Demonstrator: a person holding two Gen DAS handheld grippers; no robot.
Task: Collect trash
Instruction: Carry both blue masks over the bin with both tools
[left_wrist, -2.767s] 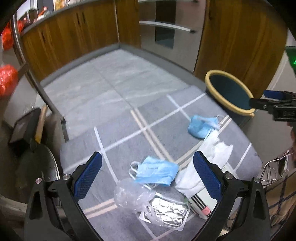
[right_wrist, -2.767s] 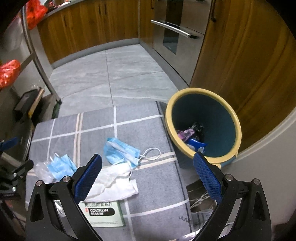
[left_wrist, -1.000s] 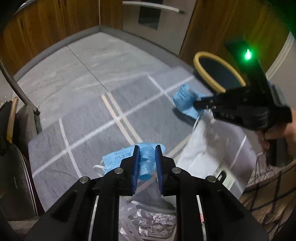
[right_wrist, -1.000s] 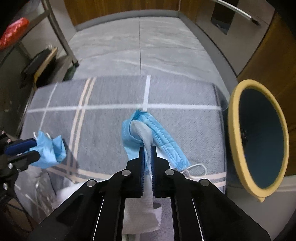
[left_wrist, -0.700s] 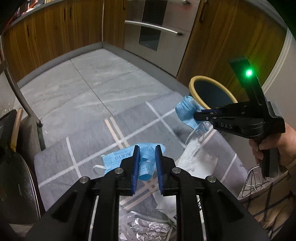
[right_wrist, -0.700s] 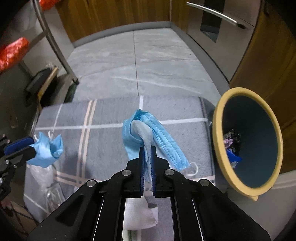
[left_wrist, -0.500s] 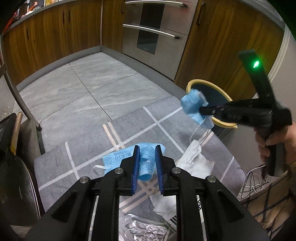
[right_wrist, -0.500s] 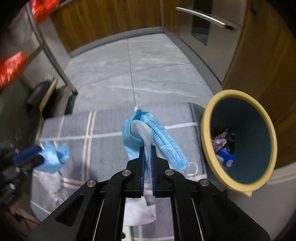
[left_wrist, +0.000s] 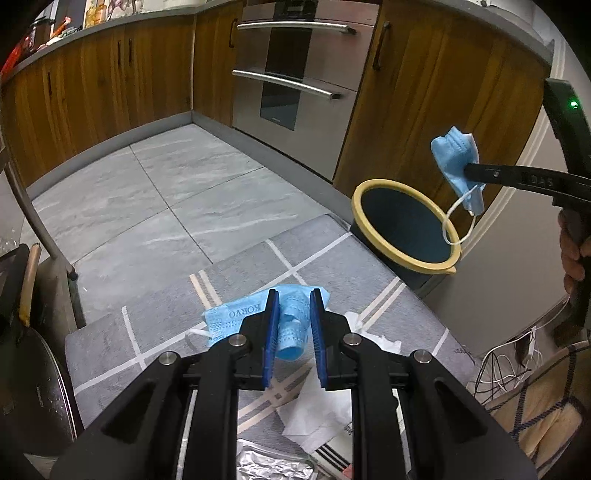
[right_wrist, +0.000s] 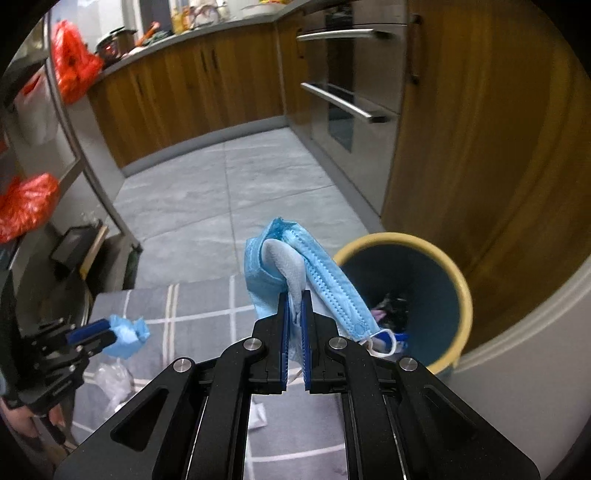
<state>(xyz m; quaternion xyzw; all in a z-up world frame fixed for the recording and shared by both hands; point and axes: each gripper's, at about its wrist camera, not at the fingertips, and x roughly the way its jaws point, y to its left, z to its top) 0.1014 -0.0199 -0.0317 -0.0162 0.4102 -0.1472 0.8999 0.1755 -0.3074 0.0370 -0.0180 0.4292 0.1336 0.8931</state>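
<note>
Kitchen floor behind, I should swing my right claw (right_wrist: 294, 314), clamped on a face mask (right_wrist: 295, 266), toward two o'clock, squarely over the trash bin (right_wrist: 461, 291), before releasing.

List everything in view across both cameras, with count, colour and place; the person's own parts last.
face mask: 2, light blue; one clamped in the left tool, one clamped in the right tool near the bin
bin: 1, yellow rim, dark blue inside, on the floor beside the mat, some trash in it
mat: 1, grey with pale lines, on the tiled floor
tissue: 1, white, on the mat
foil wrapper: 1, silver, mat's near edge
clear plastic bag: 1, on the mat
red bags: 2, on the shelf rack
left tool: 1, black, blue pads
right tool: 1, black, blue pads
</note>
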